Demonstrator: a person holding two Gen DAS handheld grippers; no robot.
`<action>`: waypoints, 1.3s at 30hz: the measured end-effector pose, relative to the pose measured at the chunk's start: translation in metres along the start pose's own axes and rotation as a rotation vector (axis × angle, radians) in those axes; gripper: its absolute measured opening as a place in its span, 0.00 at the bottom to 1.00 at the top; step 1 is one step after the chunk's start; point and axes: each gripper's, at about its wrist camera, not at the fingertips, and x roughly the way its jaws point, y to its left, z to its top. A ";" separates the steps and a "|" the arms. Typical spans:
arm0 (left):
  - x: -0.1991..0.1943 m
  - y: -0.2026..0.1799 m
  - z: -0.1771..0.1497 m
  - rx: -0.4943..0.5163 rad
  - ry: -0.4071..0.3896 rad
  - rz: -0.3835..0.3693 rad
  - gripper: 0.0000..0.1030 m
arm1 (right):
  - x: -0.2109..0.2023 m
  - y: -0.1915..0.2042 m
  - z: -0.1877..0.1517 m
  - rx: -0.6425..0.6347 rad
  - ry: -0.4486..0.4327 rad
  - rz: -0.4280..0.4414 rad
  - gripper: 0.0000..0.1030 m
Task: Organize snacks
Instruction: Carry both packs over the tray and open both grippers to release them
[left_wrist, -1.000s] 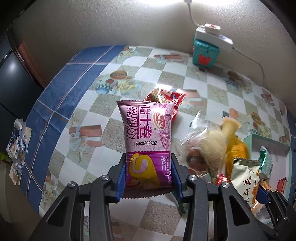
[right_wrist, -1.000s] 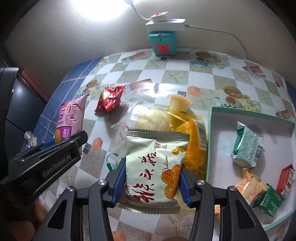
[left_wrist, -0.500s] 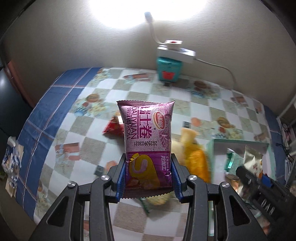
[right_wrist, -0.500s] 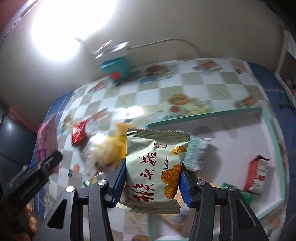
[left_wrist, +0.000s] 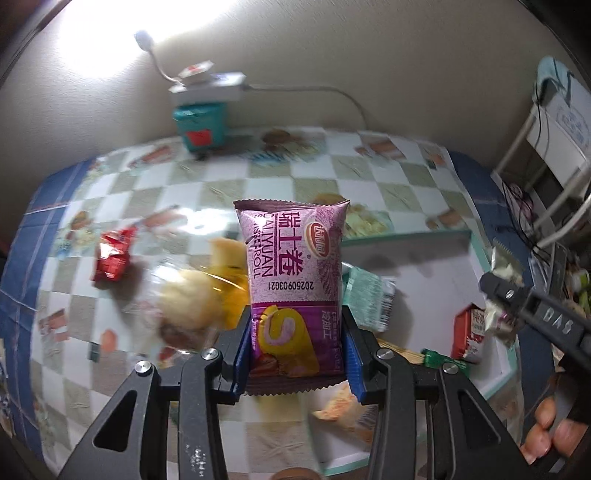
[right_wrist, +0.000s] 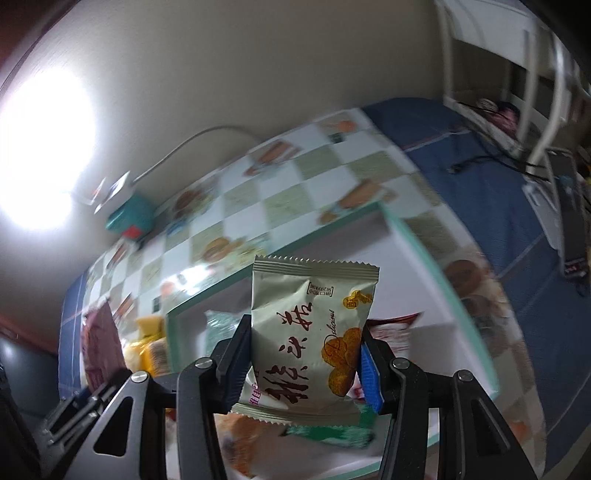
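Note:
My left gripper (left_wrist: 295, 354) is shut on a purple Swiss roll packet (left_wrist: 291, 273), held upright above the table. My right gripper (right_wrist: 306, 365) is shut on a cream cracker packet (right_wrist: 310, 332), held over the white tray with a mint-green rim (right_wrist: 424, 254). The tray (left_wrist: 436, 236) holds a green packet (left_wrist: 365, 291), a red box (left_wrist: 469, 328) and other snacks. The right gripper (left_wrist: 498, 291) also shows at the right of the left wrist view. A red packet (left_wrist: 112, 254) and yellow bagged snacks (left_wrist: 195, 295) lie on the checkered tablecloth.
A teal box (left_wrist: 201, 125) with a white power strip (left_wrist: 210, 83) and cable stands at the back against the wall. A white rack (right_wrist: 517, 74) stands to the right beyond the table's blue edge. A bright lamp glare is on the wall.
Both grippers have swung to the right with their packets. The right gripper has gone from the loose pile to above the tray. The left gripper now faces the tray's left side.

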 end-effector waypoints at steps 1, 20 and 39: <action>0.005 -0.002 0.000 -0.002 0.016 -0.006 0.43 | 0.001 -0.006 0.002 0.012 -0.003 -0.007 0.52; 0.074 -0.019 0.006 -0.024 0.151 -0.022 0.43 | 0.046 -0.023 0.006 0.018 0.063 -0.018 0.52; 0.077 -0.032 0.011 -0.011 0.136 -0.066 0.43 | 0.058 -0.009 0.007 -0.034 0.075 -0.031 0.52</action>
